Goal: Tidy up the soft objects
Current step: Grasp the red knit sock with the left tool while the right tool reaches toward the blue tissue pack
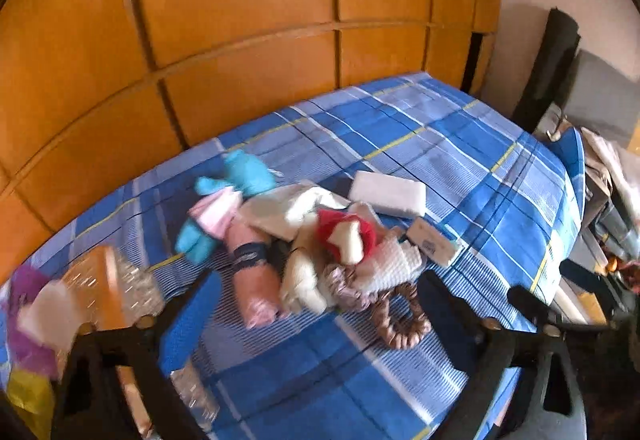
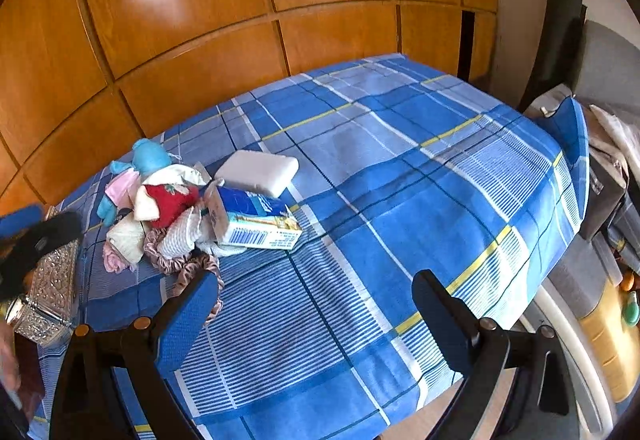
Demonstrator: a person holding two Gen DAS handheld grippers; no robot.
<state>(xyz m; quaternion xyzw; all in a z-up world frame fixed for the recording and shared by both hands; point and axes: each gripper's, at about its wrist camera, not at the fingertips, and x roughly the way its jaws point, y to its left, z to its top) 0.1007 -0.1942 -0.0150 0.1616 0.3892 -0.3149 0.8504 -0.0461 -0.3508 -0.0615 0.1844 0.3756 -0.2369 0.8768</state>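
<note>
A pile of soft things lies on the blue plaid bed [image 1: 460,167]: a light-blue plush [image 1: 244,171], a pink rolled cloth [image 1: 256,280], a red cloth [image 1: 344,228], a white waffle cloth [image 1: 390,266], a brown scrunchie [image 1: 400,324] and a white foam block [image 1: 386,193]. My left gripper [image 1: 316,320] is open and empty, just short of the pile. In the right wrist view the pile [image 2: 160,211] is at the left; my right gripper [image 2: 316,314] is open and empty over bare bedspread to the pile's right.
A transparent box with orange inside [image 1: 108,288] and purple and yellow items [image 1: 24,324] sit at the left. A blue-white carton [image 2: 256,224] lies beside the pile. An embossed silver box [image 2: 48,292] stands at the left. Wooden wardrobe doors [image 2: 200,19] rise behind; clutter crowds the right bedside [image 2: 608,280].
</note>
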